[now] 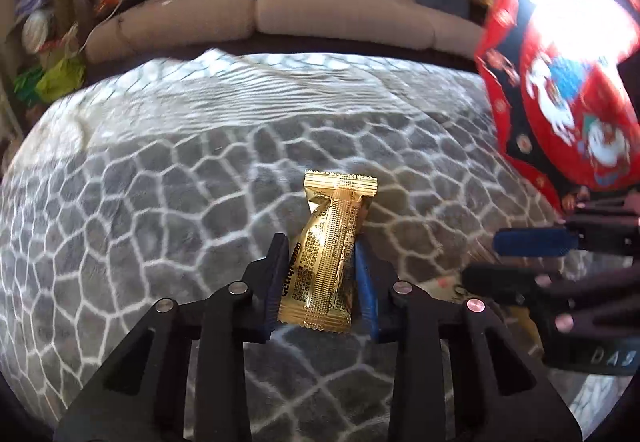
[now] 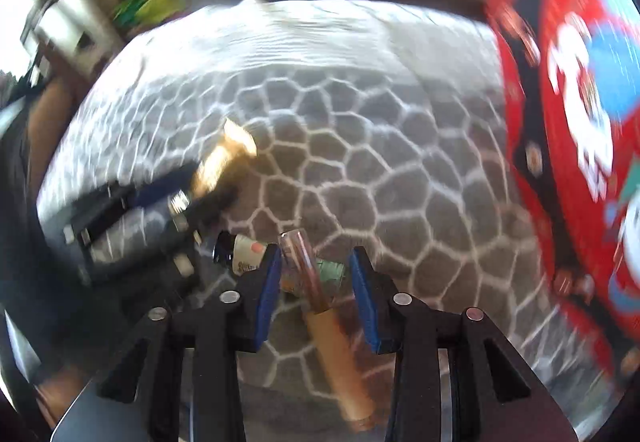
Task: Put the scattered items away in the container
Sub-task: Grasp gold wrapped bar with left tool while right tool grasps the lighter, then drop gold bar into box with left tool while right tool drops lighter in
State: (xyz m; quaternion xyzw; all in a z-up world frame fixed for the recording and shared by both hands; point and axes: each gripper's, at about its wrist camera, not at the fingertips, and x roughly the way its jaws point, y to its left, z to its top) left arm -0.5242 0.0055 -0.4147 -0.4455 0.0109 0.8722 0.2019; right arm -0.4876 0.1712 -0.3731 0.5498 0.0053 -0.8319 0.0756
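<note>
Over the grey patterned blanket [image 1: 160,202], my left gripper [image 1: 320,274] clamps a gold snack packet [image 1: 328,254], my right gripper [image 2: 316,278] spread above an unboxed lip balm tube [image 2: 336,346], the red Christmas box [image 1: 560,74] ahead-right.

Two hand-held grippers: the left hand-held gripper [image 1: 320,278] and the right hand-held gripper [image 2: 316,290]. One gold snack packet [image 1: 326,262]. One red Christmas tin [image 1: 560,82]. One amber tube with a clear cap [image 2: 320,298]. One small printed tube [image 2: 246,256], partly hidden. One grey patterned blanket [image 1: 160,202]. One beige sofa [image 1: 280,2].
</note>
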